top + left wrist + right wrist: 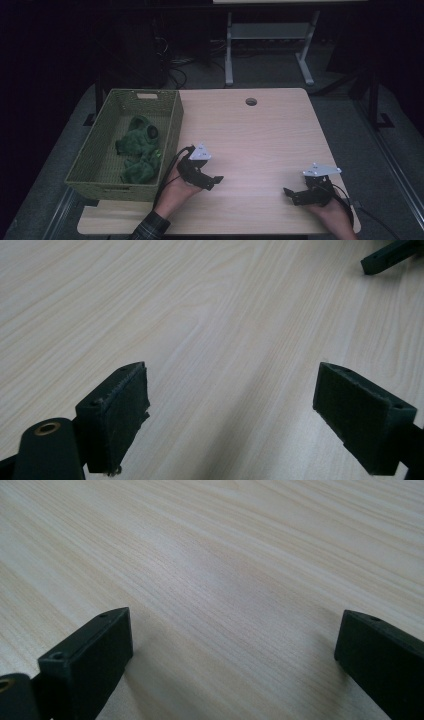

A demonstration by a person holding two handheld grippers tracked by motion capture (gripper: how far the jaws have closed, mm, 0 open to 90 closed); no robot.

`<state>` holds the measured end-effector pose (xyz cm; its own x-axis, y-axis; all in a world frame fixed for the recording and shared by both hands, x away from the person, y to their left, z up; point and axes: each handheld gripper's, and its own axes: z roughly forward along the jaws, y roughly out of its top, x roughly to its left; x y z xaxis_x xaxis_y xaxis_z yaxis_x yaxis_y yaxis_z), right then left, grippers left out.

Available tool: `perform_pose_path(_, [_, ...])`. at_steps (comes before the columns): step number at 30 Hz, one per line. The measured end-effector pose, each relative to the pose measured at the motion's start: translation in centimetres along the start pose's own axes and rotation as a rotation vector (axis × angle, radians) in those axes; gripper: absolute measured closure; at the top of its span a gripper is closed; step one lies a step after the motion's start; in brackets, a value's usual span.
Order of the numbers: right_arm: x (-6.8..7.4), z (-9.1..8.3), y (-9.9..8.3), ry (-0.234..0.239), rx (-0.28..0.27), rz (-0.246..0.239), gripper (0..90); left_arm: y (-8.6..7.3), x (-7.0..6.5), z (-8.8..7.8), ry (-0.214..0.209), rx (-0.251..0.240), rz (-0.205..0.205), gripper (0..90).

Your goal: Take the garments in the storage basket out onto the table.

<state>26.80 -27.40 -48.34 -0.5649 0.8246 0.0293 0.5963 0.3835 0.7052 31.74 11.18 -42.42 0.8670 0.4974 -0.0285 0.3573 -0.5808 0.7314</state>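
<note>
Both grippers, left gripper (207,181) and right gripper (295,195), sat wide open and empty lower frame; green plush (140,149) in basket (172,131) at left looked soft, light—pinch a fold.

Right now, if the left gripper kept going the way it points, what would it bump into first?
Probably the right gripper: the left gripper points across bare table toward it, and its view shows that black jaw tip ahead.

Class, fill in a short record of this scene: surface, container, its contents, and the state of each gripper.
surface: light wooden table with a round hole near its far edge
container: green woven basket at the table's left side
contents: green plush toy
left gripper: open, holding nothing, over bare wood
right gripper: open, holding nothing, over bare wood
</note>
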Motion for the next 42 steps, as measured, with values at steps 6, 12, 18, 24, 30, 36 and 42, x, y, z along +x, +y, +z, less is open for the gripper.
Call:
perform_pose_path(6, [0.0,0.0,0.0,0.000,0.000,0.001,1.8,0.7,0.1,-0.6,-0.013,-0.001,0.002,13.9])
perform_pose_path(12, [0.0,0.0,0.0,0.000,0.000,0.000,1.8,1.5,0.1,-1.4,-0.025,0.000,0.019,13.9])
perform_pose_path(18, [0.0,0.0,0.0,0.000,0.000,0.000,1.8,2.2,0.1,-1.9,-0.055,-0.014,0.016,13.9])
perform_pose_path(24, [0.0,0.0,0.0,0.000,0.001,0.001,1.8,3.2,0.8,-2.7,-0.112,-0.037,0.033,13.9])
perform_pose_path(30, [0.0,0.0,0.0,0.000,0.000,0.001,1.8,3.8,1.7,-3.4,-0.134,-0.046,0.044,13.9])
perform_pose_path(36, [0.0,0.0,0.0,0.000,0.000,0.002,1.8,3.7,2.7,-4.9,-0.157,-0.052,0.029,13.8])
perform_pose_path(42, [0.0,0.0,0.0,0.000,0.000,0.001,1.8,3.8,3.3,-6.5,-0.142,-0.063,0.032,13.9])
